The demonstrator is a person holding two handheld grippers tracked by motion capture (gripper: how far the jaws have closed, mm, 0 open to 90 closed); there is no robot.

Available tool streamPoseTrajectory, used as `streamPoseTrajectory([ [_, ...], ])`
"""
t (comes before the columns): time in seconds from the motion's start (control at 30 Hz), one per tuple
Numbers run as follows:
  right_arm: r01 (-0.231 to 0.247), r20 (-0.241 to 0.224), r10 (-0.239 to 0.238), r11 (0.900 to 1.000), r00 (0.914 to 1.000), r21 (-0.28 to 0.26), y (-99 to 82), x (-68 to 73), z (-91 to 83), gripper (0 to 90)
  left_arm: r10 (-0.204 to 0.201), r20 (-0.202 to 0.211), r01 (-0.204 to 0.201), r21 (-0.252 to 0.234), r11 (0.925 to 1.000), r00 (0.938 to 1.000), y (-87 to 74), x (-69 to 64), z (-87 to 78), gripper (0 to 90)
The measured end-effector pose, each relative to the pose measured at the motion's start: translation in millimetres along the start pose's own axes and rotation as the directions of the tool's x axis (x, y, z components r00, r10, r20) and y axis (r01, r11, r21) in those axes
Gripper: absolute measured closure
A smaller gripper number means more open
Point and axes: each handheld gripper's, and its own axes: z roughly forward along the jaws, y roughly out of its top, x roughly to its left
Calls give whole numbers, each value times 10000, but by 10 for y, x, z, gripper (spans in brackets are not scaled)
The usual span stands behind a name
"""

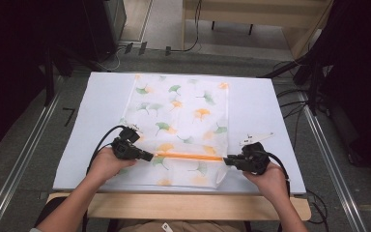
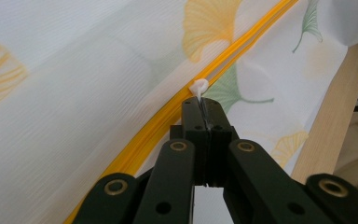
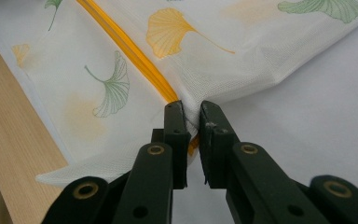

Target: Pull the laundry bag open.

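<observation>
A white mesh bag [image 1: 183, 111] printed with green and orange ginkgo leaves lies flat on the white mat [image 1: 101, 106]. An orange zipper [image 1: 188, 156] runs across its near part. My left gripper [image 1: 149, 156] is at the zipper's left end. In the left gripper view it [image 2: 204, 105] is shut on the small white zipper pull [image 2: 198, 86], beside the zipper [image 2: 158, 126]. My right gripper [image 1: 226, 160] is at the zipper's right end. Its jaws [image 3: 191, 114] pinch the bag's fabric edge where the zipper [image 3: 121, 39] stops.
The wooden table edge [image 1: 183, 205] runs along the front, just under the bag's near hem. Metal rails [image 1: 24, 159] flank the table on the floor. Cables [image 1: 294, 104] and dark stands sit at the right and back.
</observation>
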Motion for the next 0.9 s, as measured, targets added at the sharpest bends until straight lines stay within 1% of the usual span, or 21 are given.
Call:
streamPoseTrajectory([
  [0.1, -5, 10, 5, 10000, 10000, 35, 0, -3, 6, 843, -114, -22, 114, -41, 9999, 9999, -56, 47, -65, 900],
  [0.13, 0, 8, 0, 10000, 10000, 44, 0, -2, 8, 842, -93, -49, 93, -17, 10000, 9999, -68, 60, -83, 900],
  [0.17, 3, 10, -4, 10000, 10000, 72, 2, 0, 9, 843, -166, -61, 166, -87, 9998, 9998, -81, 65, -91, 900],
  [0.2, -14, 7, 14, 10000, 10000, 90, 3, 1, 10, 843, -136, -35, 136, -50, 9999, 9999, -86, 76, -102, 900],
  [0.23, 16, -10, -16, 10000, 10000, 97, 4, 0, 13, 842, -180, -56, 179, -101, 9998, 9998, -88, 72, -100, 900],
  [0.37, 35, 17, -35, 9999, 10000, 104, 4, -1, 20, 843, -171, -38, 171, -30, 9998, 9998, -79, 66, -77, 900],
  [0.63, -32, 42, 31, 9999, 10000, 124, -1, -3, 11, 842, -145, -81, 144, -95, 9999, 9999, -76, 57, -78, 900],
  [0.9, -43, 55, 42, 9999, 10000, 127, -2, -5, 14, 842, -147, -35, 146, -116, 9998, 9999, -78, 58, -82, 900],
])
